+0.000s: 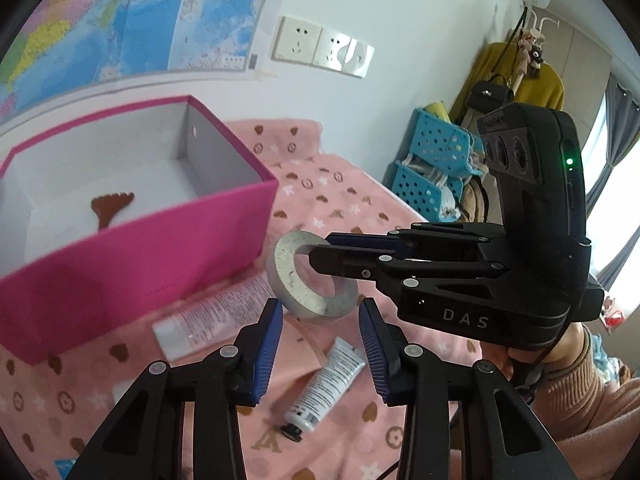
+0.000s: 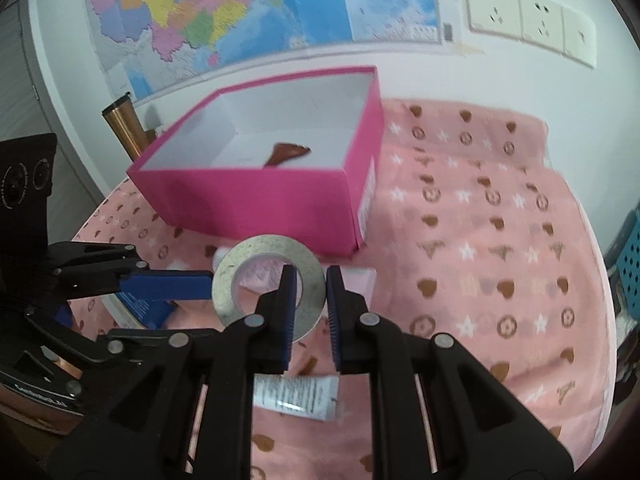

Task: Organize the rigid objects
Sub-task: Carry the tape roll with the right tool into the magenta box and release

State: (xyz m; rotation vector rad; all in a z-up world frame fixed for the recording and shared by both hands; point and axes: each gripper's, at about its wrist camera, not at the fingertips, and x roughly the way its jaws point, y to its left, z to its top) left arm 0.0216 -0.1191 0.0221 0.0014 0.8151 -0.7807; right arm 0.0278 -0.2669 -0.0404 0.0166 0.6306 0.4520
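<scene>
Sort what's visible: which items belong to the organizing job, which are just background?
Job: metal ring held by right gripper, pink box, brown comb inside it, two tubes, left gripper.
Background: wall map, sockets, blue baskets.

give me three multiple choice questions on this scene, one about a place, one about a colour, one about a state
1. Where is the brown comb-shaped piece?
A. inside the box
B. on the blanket beside the tubes
C. in the left gripper

2. What colour is the outside of the box?
A. blue
B. magenta pink
C. yellow

3. What is the state of the metal ring?
A. lying flat in the box
B. lying on the blanket
C. held up by the right gripper

Answers:
1. A, it lies on the white floor of the box in both views.
2. B, the outer walls are bright pink, the inside white.
3. C, the right gripper has its jaws pinched on the ring's band, one finger through the hole, above the blanket; the left gripper is open just below it.
</scene>
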